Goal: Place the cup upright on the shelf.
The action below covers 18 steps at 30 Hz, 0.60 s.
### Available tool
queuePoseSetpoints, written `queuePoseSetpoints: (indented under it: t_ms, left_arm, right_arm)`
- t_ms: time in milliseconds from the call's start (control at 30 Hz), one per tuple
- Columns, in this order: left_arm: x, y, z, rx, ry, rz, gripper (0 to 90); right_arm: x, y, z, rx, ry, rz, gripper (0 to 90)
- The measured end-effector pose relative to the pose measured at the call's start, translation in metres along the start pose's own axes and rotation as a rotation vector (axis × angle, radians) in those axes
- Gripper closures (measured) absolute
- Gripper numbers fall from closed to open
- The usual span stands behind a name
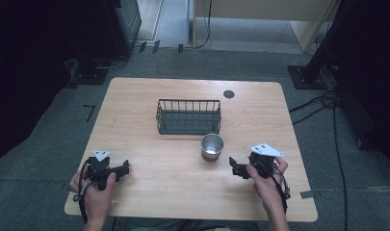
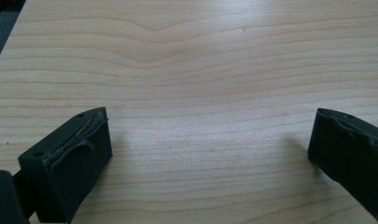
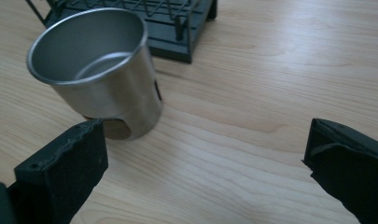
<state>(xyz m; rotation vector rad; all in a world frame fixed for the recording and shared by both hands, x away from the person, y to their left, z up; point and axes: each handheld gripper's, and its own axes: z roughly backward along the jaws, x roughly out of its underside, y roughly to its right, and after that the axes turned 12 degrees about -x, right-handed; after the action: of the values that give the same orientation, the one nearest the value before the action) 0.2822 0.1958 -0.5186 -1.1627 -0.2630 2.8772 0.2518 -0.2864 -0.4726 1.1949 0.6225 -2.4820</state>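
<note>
Both tongs agape | steel cup near right tongs

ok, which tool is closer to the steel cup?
The right tool: the steel cup stands just ahead of it and to its left, in front of the wire basket. The left tool sits open over bare table, farther off.

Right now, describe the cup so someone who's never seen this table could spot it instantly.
Start at the wooden table and find the black wire basket near its middle. Just in front of the basket's right end, on the person's side, stands the metal cup, upright and open-topped, ahead of the right gripper. It is the one shiny, round, silver thing there; the basket is dark, boxy and made of bars.
</note>
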Motion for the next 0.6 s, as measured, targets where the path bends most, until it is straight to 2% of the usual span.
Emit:
queuePoseSetpoints:
  t_ms: [300,600]
  left_arm:
    - [0.0,0.0,0.0,0.0,0.0,0.001,0.0]
    - [0.0,0.0,0.0,0.0,0.001,0.001,0.0]
  right_arm:
    - [-0.004,-0.021,-0.027,-0.06,-0.019,0.027,0.0]
    - [-0.008,-0.033,-0.045,-0.096,-0.04,0.047,0.0]
